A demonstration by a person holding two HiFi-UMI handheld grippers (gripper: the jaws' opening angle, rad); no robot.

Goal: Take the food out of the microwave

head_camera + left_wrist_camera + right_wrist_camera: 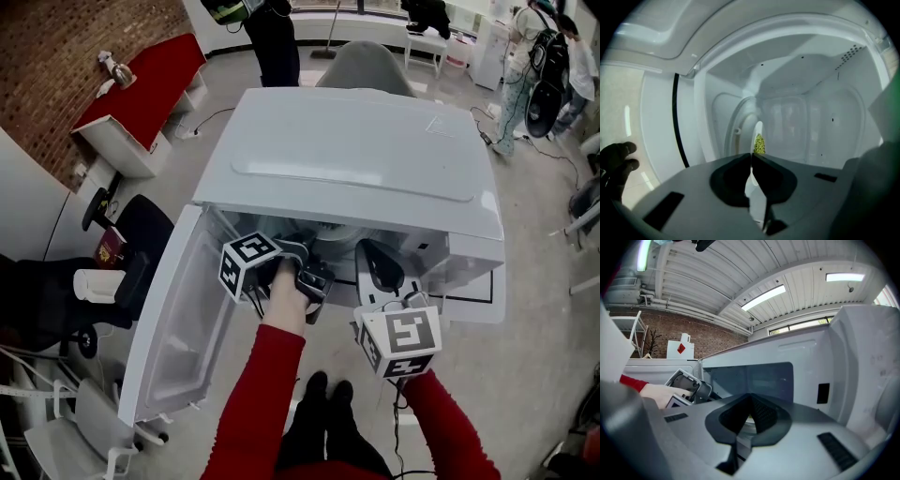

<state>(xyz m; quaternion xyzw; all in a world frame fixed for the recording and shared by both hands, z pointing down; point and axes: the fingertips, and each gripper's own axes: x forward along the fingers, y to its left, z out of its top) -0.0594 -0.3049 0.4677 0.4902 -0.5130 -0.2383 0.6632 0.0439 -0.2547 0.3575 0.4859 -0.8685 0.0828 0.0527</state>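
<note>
Both pairs of fingers were together: the left gripper (751,156) clamped the rim of a plate (758,128) of green food (760,144) inside the microwave (356,159), the right gripper (749,403) empty.

Open white microwave (356,159), perhaps green food (759,143) inside

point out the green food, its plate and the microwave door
green food (759,143), left gripper view, middle of the heap
plate (758,127), left gripper view, white rim above the food
microwave door (178,342), head view, inner window
</note>
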